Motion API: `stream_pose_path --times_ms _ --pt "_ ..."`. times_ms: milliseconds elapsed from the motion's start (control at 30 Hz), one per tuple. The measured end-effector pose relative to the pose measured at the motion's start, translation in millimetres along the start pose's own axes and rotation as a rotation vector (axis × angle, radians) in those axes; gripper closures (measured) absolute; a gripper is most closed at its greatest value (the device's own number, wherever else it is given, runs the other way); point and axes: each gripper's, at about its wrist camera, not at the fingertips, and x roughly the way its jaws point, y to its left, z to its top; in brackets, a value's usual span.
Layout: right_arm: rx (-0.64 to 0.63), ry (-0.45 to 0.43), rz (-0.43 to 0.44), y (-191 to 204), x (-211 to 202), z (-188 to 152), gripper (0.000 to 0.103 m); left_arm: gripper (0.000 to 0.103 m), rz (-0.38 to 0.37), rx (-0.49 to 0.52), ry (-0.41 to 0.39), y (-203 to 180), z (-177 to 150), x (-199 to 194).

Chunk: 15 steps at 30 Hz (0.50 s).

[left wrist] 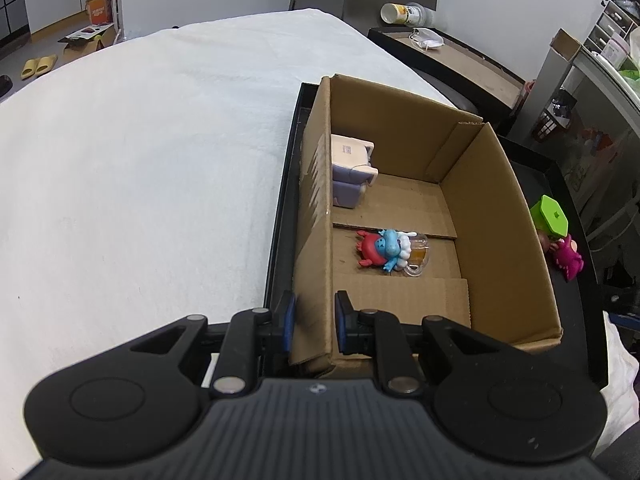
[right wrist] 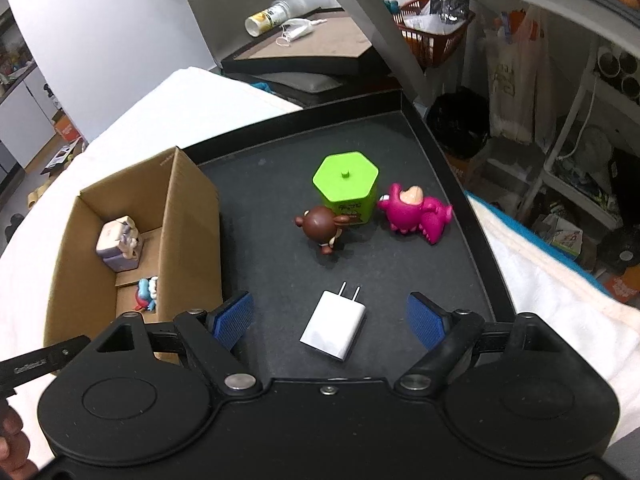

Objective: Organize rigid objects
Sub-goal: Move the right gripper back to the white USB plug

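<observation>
On black tray (right wrist: pixel 400 136): cardboard box (left wrist: pixel 496 216), near wall pinched by left gripper (left wrist: pixel 316 326); green hexagonal tin (right wrist: pixel 346 186), pink figure (right wrist: pixel 416 214), brown figure (right wrist: pixel 322 226) outside. White charger (right wrist: pixel 334 326) lies between spread right gripper (right wrist: pixel 330 318) pads, untouched.

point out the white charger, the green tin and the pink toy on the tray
white charger (right wrist: pixel 334 327), right wrist view, middle of its flat top face
green tin (right wrist: pixel 345 175), right wrist view, centre of its hexagonal lid
pink toy (right wrist: pixel 420 212), right wrist view, its body
</observation>
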Motion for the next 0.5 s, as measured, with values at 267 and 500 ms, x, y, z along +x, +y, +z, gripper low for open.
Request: stream_pose_path --times_ms 267,500 --pt "0.01 0.013 -0.017 2 21 -5 0.021 0.085 -0.023 -0.039 0.004 6 -1 -1" --pt "0.062 0.076 -0.044 -2 47 -15 0.033 0.085 -0.027 -0.05 -0.007 8 -3 0"
